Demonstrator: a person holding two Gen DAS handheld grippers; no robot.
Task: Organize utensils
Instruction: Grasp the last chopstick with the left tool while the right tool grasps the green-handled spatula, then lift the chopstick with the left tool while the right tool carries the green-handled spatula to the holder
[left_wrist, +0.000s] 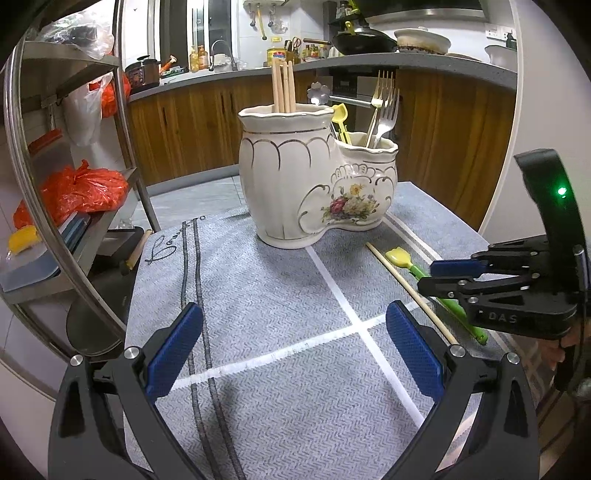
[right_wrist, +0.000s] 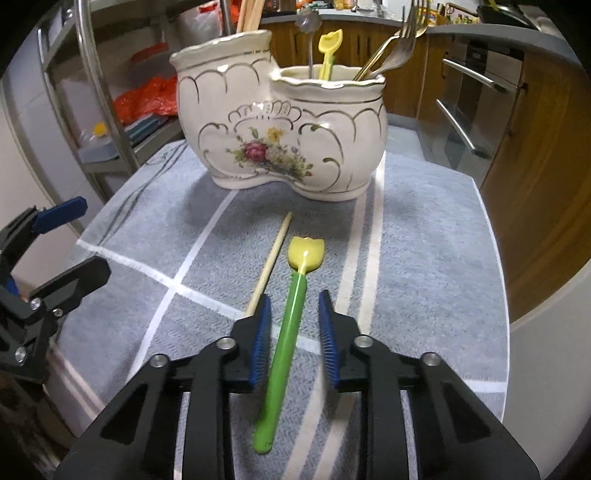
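Right gripper (right_wrist: 294, 332) is lowered over the green-handled spoon with yellow tulip-shaped bowl (right_wrist: 286, 334), which lies on the grey woven cloth (right_wrist: 424, 240) in front of the cream floral ceramic two-compartment holder (right_wrist: 280, 125). Blue pads (right_wrist: 260, 339) flank the handle; a gap is seen on both sides, no grip. Single wooden chopstick (right_wrist: 271, 262) lies just beside. Left gripper (left_wrist: 295, 350) is held wide apart, empty.

Kitchen's pretty busy: a metal shelf rack (left_wrist: 92, 229) at 9 o'clock holds orange plastic bags (left_wrist: 85, 192), a black wok (left_wrist: 364, 41) sits on the grey countertop (left_wrist: 369, 61) at 12, wooden cabinets (left_wrist: 184, 125) underneath, and a grey striped cloth (left_wrist: 277, 295) covers the table.
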